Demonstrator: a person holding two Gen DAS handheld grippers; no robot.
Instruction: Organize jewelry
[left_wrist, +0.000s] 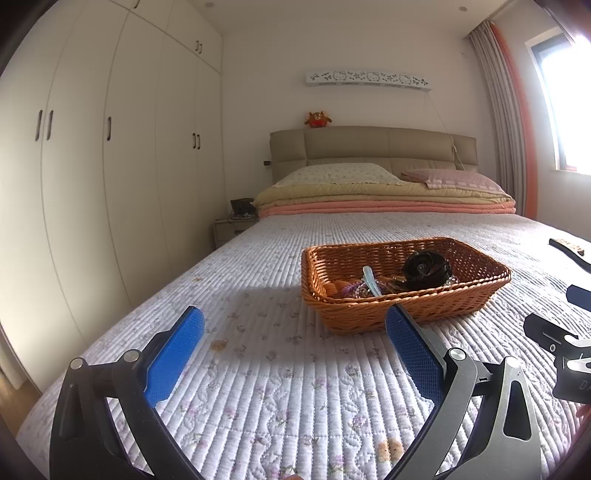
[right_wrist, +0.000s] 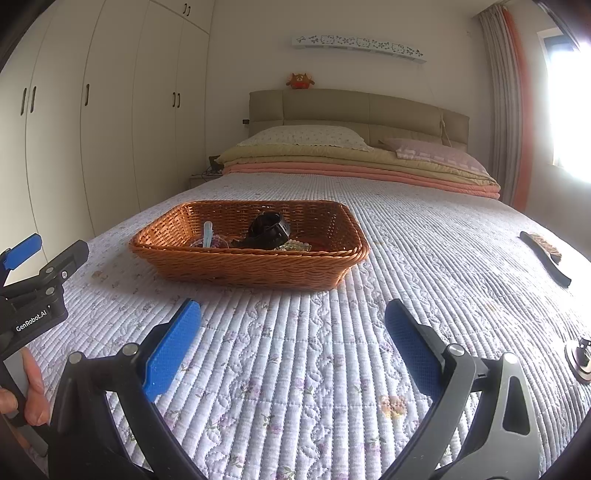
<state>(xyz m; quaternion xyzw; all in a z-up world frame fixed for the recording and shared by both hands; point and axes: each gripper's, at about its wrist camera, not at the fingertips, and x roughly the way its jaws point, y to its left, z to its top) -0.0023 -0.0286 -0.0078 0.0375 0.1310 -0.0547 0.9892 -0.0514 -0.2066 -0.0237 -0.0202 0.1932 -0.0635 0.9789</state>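
Note:
A brown wicker basket (left_wrist: 369, 317) sits on the quilted bed and also shows in the right wrist view (right_wrist: 251, 266). Inside lie a black round hair piece (left_wrist: 426, 267), a pale blue clip (left_wrist: 371, 280), purple beads (left_wrist: 352, 288) and other small jewelry. In the right wrist view the black piece (right_wrist: 267, 230), the blue clip (right_wrist: 207, 232) and a pearly item (right_wrist: 295, 245) show. My left gripper (left_wrist: 295, 347) is open and empty, hovering in front of the basket. My right gripper (right_wrist: 291, 343) is open and empty, also short of the basket.
A dark brush (right_wrist: 545, 256) lies on the quilt at the right. A small round metal object (right_wrist: 580, 360) lies at the right edge. Folded blankets (left_wrist: 384, 201) and pillows are at the headboard. White wardrobes (left_wrist: 110, 166) stand along the left.

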